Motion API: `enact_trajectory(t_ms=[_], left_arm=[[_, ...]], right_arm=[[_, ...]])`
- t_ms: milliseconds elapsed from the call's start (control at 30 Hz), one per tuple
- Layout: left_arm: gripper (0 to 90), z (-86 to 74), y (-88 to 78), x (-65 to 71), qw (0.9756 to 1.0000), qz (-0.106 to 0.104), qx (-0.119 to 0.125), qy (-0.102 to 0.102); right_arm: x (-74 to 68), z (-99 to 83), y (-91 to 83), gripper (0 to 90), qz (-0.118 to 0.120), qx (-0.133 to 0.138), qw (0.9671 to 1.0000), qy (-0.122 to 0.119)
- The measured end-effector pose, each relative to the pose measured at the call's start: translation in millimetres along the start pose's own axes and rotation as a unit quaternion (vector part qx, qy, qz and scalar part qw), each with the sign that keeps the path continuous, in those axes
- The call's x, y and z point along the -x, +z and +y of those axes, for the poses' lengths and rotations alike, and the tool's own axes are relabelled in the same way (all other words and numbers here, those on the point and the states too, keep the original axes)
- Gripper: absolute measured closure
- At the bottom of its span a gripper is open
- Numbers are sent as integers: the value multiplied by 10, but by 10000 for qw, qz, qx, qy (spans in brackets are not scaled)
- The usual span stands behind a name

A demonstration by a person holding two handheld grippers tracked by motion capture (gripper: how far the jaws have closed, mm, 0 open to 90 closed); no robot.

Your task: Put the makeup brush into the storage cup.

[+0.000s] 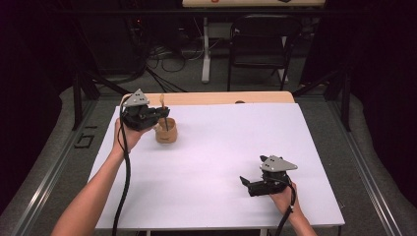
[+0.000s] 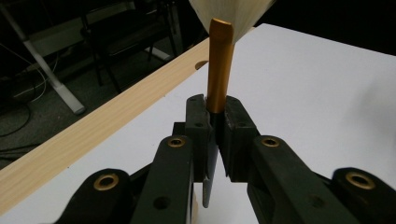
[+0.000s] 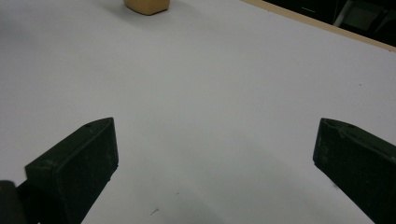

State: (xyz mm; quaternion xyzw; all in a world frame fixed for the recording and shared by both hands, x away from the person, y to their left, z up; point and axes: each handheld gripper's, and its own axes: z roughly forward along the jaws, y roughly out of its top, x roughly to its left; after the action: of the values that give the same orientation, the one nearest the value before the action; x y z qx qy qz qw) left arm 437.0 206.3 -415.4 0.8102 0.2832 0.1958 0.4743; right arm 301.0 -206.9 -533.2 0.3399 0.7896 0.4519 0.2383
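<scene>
Left gripper (image 1: 164, 114), upper left of the high view, is clamping a brush (image 2: 219, 70) over the wooden cup (image 1: 166, 132); right gripper (image 1: 244, 183), lower right, is hovering above the table (image 1: 221, 147), jaws spread wide

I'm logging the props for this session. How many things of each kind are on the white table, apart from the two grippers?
Brushes: 1, the brush, gold ferrule and pale bristles, clamped in the left gripper
Wooden cups: 1, the cup
Total: 2
The right gripper is open over bare table.
</scene>
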Motion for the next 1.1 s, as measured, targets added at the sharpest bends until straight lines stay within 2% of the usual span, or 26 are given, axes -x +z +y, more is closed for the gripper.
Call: enact_trajectory(t_ms=[667,1100], left_arm=[[828,-29,145,-90,9995,294,-64,108],[828,-75,222,-144,9991,413,-96,37]], right_arm=[[5,0,2,0,7,0,10000,8],[3,2,3,0,21,32,10000,10]])
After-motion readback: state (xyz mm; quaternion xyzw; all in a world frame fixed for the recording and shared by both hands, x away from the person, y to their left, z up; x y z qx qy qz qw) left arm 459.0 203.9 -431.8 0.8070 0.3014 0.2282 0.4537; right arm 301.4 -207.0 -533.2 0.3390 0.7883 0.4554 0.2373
